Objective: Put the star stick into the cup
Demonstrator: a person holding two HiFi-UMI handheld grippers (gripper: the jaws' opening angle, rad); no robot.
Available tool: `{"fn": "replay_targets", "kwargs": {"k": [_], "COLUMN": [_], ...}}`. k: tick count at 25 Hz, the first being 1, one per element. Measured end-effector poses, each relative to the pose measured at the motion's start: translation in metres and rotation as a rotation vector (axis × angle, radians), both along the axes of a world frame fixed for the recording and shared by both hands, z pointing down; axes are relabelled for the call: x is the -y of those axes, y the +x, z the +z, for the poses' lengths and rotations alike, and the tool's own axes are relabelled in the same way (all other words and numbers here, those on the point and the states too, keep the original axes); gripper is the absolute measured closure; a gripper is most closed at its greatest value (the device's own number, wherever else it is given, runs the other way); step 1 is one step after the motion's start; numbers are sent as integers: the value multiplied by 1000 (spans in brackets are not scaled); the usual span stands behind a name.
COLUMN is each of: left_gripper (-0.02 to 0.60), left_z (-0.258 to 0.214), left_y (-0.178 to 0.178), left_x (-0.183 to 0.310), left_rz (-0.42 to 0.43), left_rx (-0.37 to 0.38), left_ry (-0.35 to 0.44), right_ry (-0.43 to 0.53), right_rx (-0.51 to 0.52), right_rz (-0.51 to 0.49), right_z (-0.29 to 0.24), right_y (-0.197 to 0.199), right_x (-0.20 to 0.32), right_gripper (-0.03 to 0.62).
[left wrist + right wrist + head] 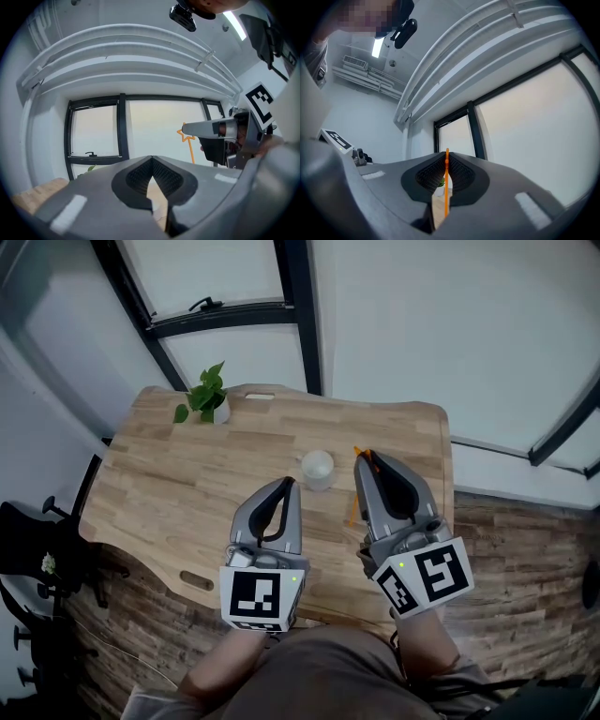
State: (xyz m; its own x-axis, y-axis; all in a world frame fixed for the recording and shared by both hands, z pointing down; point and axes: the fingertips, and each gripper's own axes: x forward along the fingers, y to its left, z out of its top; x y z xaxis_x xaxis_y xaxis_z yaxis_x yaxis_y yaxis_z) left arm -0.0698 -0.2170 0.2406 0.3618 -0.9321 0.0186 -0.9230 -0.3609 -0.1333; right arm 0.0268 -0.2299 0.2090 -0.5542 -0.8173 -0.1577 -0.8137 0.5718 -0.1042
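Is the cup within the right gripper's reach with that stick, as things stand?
Probably yes. The right gripper, shut on the stick, hovers just right of the cup, nothing between them; the left gripper sits nearer the person, off that path.

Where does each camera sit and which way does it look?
Head view: on the person's head, looking down at the wooden table, cup, both tools and forearms.
Left gripper view: on the left tool, facing windows; shut jaws and the right tool show.
Right gripper view: on the right tool, facing windows; jaws pinch the star stick.
Shared: all three show the star stick.
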Motion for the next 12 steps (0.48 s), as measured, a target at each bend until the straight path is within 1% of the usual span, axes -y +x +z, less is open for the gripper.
{"fn": "replay_targets", "kwargs": {"k": [3,7,12], "left_gripper": [581,581,581], "left_z": [10,22,30], "left_y": [-8,-18,-32], "left_x": [13,38,68], "left_rz": [11,29,46], "left_rx": [-1,-24,-46], "left_ry": [-19,-46,-65], "right_ry": [-21,-44,-44], "right_rx": [-12,-30,-47], "right_rz": [10,25,47], "right_z": [7,15,11], "right_y": [-11,-23,-35], "right_x": [12,37,66], "right_gripper": [550,551,549]}}
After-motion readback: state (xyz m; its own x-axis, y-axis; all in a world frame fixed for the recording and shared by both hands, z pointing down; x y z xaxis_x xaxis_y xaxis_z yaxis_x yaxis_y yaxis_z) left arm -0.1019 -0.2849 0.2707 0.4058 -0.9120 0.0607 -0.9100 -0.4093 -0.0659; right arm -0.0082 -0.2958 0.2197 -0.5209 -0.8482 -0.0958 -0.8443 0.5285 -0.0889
